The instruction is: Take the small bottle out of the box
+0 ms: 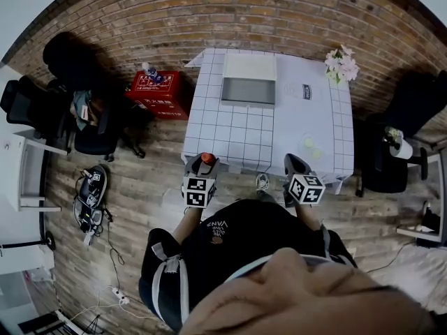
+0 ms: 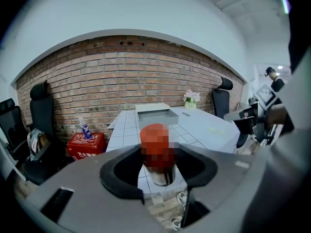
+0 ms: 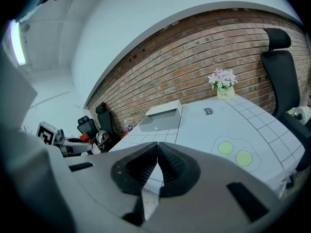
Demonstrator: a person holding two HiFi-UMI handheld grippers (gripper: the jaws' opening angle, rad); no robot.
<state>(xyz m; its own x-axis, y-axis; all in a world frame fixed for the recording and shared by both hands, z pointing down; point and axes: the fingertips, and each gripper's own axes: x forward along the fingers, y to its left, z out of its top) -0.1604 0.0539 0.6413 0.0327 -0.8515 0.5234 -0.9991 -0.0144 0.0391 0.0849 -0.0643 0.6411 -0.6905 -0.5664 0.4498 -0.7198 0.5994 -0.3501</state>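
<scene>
We see the left gripper [image 1: 204, 163] clamped on the small bottle [image 2: 156, 149]; jaws stand wide round its body, red cap on top, bottle upright between the pads; it's out of the box [image 1: 248, 89], held at the near edge of the table [image 1: 230, 131]; box lies open at the far side of the gridded cloth, well apart from the bottle; right gripper [image 3: 156, 164] is clenched on nothing, jaws touching, at the near edge too; flowers [image 1: 341, 65] at the far right corner.
</scene>
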